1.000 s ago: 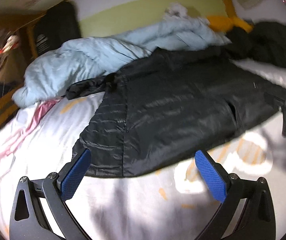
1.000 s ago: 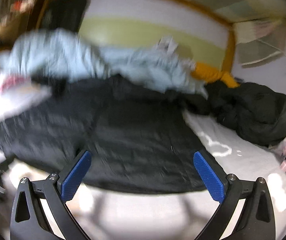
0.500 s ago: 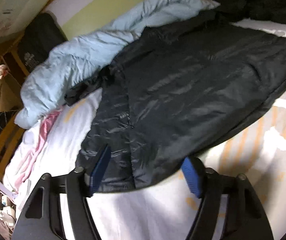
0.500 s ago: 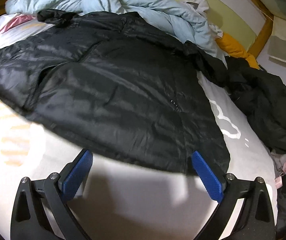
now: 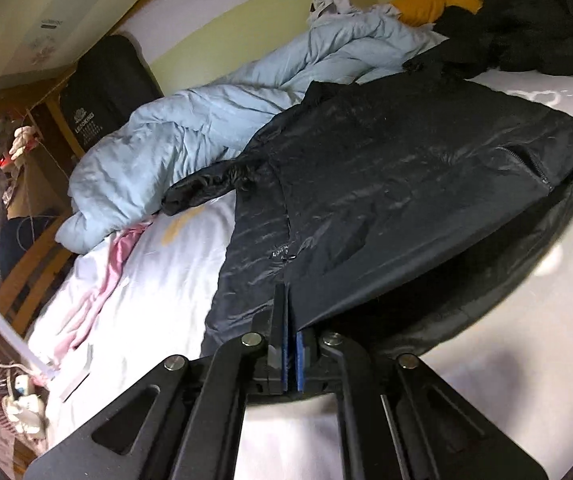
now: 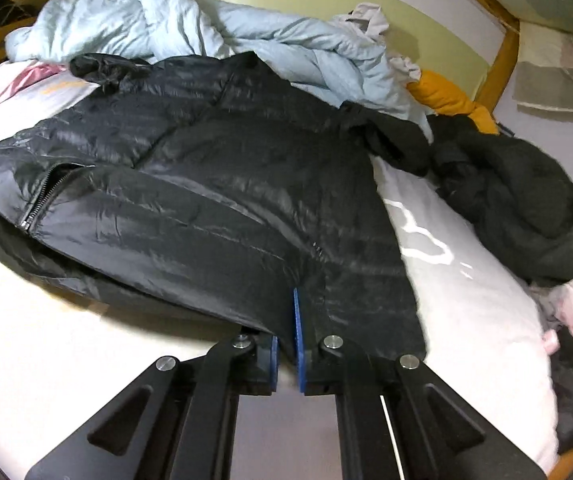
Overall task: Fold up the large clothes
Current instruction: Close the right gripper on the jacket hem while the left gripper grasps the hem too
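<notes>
Left tool [image 5: 289,320]: jaws have just been closing, now clamped on hem of shiny black quilted puffer jacket [image 5: 386,184]. Right tool [image 6: 288,328]: jaws have just been closing, clamped on same hem. Jacket spreads ahead of both tools across white bed sheet [image 6: 66,340], hem edge raised off sheet. Crumpled light-blue duvet [image 5: 206,120] beyond jacket. Dark garment heap [image 6: 526,192] ahead-right of right tool.

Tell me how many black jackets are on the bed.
2: one shiny black jacket spread flat, its hem pinched by both grippers, and one crumpled black jacket at the right. Others may be hidden.
</notes>
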Motion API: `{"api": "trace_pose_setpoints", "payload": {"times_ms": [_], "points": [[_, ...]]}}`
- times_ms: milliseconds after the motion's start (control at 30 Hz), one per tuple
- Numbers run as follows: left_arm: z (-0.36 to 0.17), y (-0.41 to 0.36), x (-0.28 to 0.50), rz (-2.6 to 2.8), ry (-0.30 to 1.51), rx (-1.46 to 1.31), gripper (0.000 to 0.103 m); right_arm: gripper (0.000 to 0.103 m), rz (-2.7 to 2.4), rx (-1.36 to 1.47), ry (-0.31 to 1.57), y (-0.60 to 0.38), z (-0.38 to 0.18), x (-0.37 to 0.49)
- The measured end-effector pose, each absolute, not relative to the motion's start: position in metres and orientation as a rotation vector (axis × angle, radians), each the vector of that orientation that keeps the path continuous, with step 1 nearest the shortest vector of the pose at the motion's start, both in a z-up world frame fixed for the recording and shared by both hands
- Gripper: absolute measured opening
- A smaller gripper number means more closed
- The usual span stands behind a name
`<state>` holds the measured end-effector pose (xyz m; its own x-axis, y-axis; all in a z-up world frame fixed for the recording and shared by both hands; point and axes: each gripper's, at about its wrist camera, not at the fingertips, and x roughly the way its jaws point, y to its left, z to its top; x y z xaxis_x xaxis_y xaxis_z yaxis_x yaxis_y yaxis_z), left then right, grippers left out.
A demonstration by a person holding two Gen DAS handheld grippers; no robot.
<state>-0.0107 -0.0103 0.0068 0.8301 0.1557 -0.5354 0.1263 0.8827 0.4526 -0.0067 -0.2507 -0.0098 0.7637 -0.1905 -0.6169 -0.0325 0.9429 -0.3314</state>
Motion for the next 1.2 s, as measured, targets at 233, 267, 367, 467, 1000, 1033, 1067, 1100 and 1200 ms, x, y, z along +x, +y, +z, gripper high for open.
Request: {"api": "trace_pose_setpoints", "payload": {"times_ms": [233,267,367,467,1000,1033,1067,1100,1200], "points": [[-0.027,-0.009,-0.086,-0.153,0.665,0.565,0.071,0.007,-0.026,-0.480,0.711,-0.237,-0.014,-0.085],[-0.033,-0.014,-0.096,-0.178,0.636,0.604,0.088,0.007,-0.030,-0.481,0.726,-0.238,-0.020,-0.087],[-0.039,-0.037,-0.122,-0.237,0.522,0.732,0.089,0.007,-0.039,-0.456,0.745,-0.242,-0.026,-0.086],[-0.046,-0.055,-0.117,-0.169,0.482,0.840,0.091,0.007,-0.046,-0.429,0.699,-0.241,-0.015,-0.087],[-0.027,0.003,-0.057,-0.179,0.716,0.473,0.004,0.007,-0.019,-0.347,0.628,-0.249,-0.008,-0.099],[-0.017,0.006,-0.063,-0.190,0.707,0.458,0.004,0.007,-0.026,-0.371,0.625,-0.246,-0.007,-0.102],[-0.007,0.009,-0.070,-0.198,0.699,0.445,0.004,0.007,-0.036,-0.392,0.619,-0.244,-0.006,-0.105],[0.003,0.012,-0.075,-0.202,0.703,0.431,0.004,0.007,-0.047,-0.420,0.611,-0.242,-0.004,-0.113],[0.030,0.022,-0.091,-0.218,0.741,0.379,0.005,0.007,-0.011,-0.391,0.615,-0.249,0.004,-0.137]]}}
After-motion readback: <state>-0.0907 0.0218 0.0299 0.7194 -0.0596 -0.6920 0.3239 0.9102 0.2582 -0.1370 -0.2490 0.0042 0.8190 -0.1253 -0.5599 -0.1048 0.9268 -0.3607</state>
